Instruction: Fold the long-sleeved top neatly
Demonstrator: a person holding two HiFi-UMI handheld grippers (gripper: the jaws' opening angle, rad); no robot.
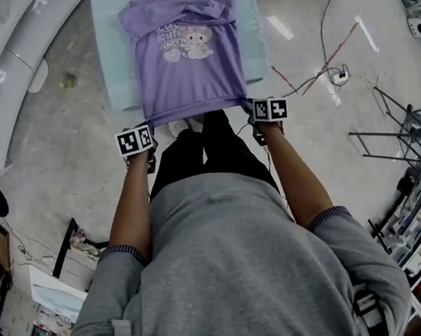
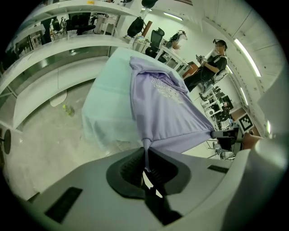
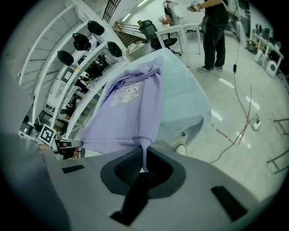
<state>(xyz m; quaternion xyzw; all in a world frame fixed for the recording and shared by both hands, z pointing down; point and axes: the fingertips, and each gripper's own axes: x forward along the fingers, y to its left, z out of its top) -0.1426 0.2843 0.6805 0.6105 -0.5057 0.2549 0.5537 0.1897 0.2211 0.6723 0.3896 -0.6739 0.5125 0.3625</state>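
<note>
Purple long-sleeved top (image 1: 186,51) lies on the pale table (image 1: 114,53), its near hem pulled off the edge: our left gripper (image 1: 144,145) pinches the left corner, our right gripper (image 1: 260,121) the right.

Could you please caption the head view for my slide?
The left gripper and right gripper each clamp a hem corner of the purple top, stretched taut off the table.
</note>
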